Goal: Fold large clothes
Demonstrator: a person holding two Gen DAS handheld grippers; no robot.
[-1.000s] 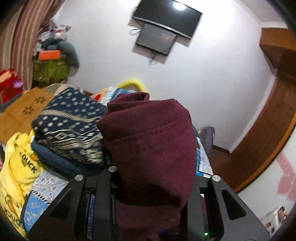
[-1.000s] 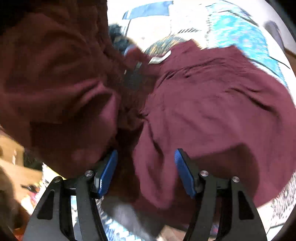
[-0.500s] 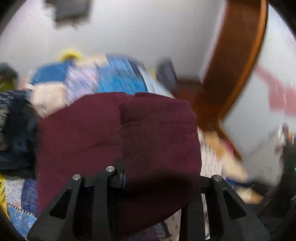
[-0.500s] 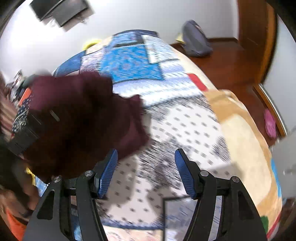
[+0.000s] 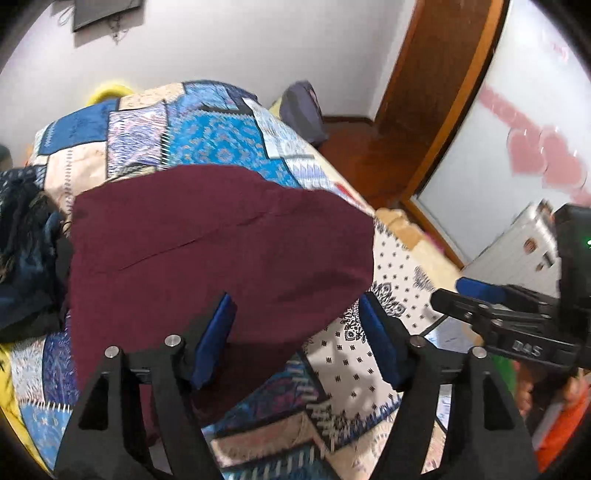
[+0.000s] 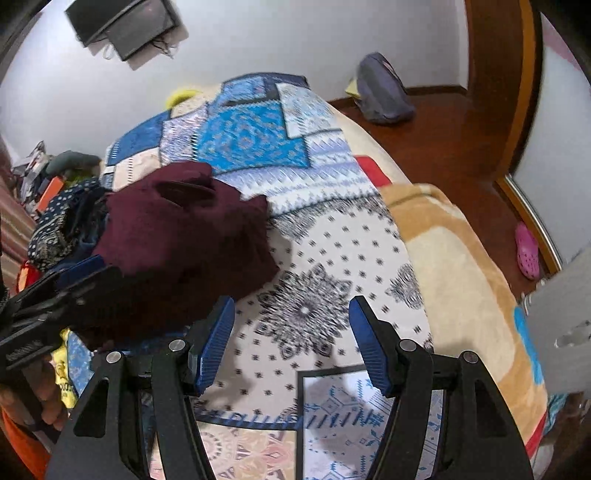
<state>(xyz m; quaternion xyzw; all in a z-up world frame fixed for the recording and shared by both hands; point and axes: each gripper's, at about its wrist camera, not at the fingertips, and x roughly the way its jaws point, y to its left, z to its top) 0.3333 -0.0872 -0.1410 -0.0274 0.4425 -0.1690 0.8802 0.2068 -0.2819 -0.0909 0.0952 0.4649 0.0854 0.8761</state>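
A folded maroon garment [image 5: 221,251] lies on the patchwork bedspread [image 5: 229,140]. My left gripper [image 5: 297,338] hovers over its near edge with the jaws opening. The cloth's edge lies loose between the blue pads [image 5: 218,332], and the right pad stands off it. In the right wrist view the same maroon garment [image 6: 184,229] sits at the left, with the left gripper [image 6: 55,295] beside it. My right gripper [image 6: 291,343] is open above the white dotted patch of the bedspread [image 6: 332,258], with nothing between its fingers. The right gripper [image 5: 480,295] also shows at the right edge of the left wrist view.
A pile of dark patterned and yellow clothes [image 6: 62,218] lies left of the maroon garment. A beige blanket [image 6: 443,240] covers the bed's right side. On the wooden floor are a grey bag [image 6: 384,92] and a pink shoe [image 6: 528,251]. A screen [image 6: 122,22] hangs on the wall.
The left gripper swung from the clothes pile to the bed with the maroon garment, came down, and its jaws widened off the cloth. The right gripper pulled back from the garment, staying open.
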